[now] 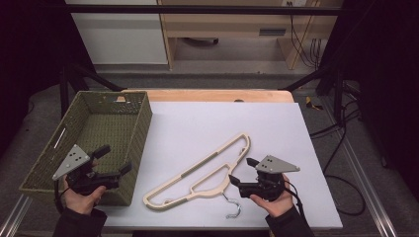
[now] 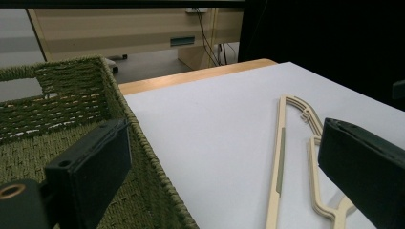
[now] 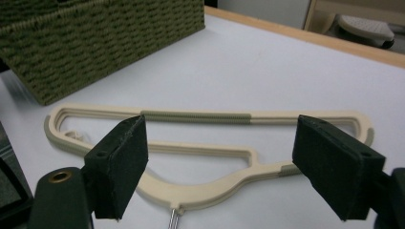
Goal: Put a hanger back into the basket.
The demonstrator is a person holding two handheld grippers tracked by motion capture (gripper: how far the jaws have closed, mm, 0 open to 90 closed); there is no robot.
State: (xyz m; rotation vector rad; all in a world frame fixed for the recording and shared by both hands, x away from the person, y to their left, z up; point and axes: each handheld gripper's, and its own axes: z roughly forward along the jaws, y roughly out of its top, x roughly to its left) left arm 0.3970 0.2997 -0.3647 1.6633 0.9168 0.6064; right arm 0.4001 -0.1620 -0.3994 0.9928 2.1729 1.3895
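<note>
While both hand-held grippers hang free w/ nothing between the jaws, the hanger (image 1: 207, 173) lies flat on the counter (image 1: 276, 133), just right of the basket (image 1: 143, 123), apart from its wall, slanting up and away from the basket's near corner. Its metal hook (image 1: 232, 206) points toward the person, at the hanger's near edge.

Right hand-held gripper (image 1: 242, 171): jaws spread wide, empty, just right of the hanger's neck, aimed at it. In the right gripper view the pads straddle the middle stretch of the hanger, above it, not touching. Left hand-held gripper (image 1: 112, 159): jaws wide apart too, empty, over the basket's near right corner, well left of the hanger.

Risks, as I judge them:
- Hanger is thin and flat on the counter. Pads coming down may skid over it or shove it instead of getting under an edge; it could slide toward the basket wall or spin.
- A grab at one end or the neck leaves the long arm swinging, so it may twist out of the pads.
- Hanger looks about as long as the basket. Going in at an angle, it could catch the woven rim and sit propped, not inside.
- Hook could snag the weave.
- Left hand-held gripper sits right at the rim, so a bump could shift the basket.
</note>
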